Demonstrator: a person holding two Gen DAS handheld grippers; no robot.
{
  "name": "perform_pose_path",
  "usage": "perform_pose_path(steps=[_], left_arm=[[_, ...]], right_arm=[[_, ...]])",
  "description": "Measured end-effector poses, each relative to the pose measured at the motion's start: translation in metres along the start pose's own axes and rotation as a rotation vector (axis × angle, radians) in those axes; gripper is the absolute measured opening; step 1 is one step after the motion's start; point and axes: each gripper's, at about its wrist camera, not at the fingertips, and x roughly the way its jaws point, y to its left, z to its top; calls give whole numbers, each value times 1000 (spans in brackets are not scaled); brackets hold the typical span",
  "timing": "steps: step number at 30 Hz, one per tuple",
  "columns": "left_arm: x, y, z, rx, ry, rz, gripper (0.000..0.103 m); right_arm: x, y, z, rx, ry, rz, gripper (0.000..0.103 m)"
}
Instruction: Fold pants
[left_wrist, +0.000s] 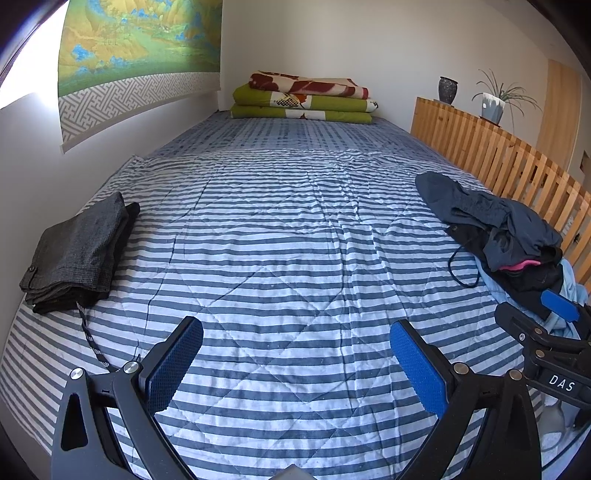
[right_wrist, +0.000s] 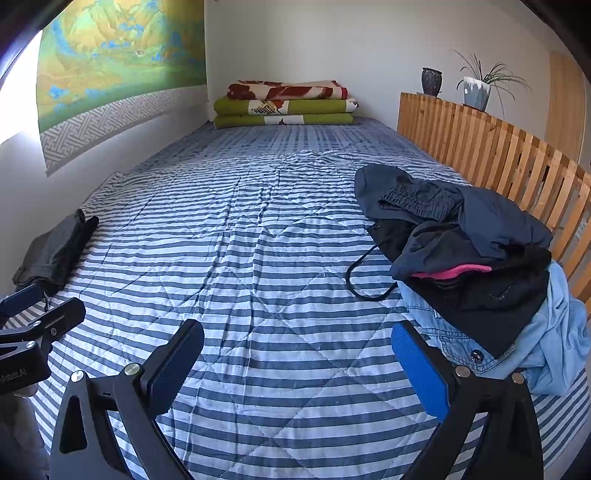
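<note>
Dark pants (right_wrist: 454, 229) are lying crumpled atop a clothes heap, ahead-right of the right tool (right_wrist: 295, 365); both tools, the left tool (left_wrist: 295, 365) too, are gaping wide, holding nothing.

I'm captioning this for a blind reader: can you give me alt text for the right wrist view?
The open right gripper hovers empty over a blue-and-white striped quilt, beside a heap of unfolded clothes on its right. Folded dark pants lie at the far left, near the left gripper.
</note>
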Motion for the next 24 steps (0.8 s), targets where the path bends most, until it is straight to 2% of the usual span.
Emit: perform_pose_path(steps=[24], left_arm=[[3, -1, 4, 8, 5, -10, 103]], right_arm=[[1, -2, 0, 6, 2, -3, 100]])
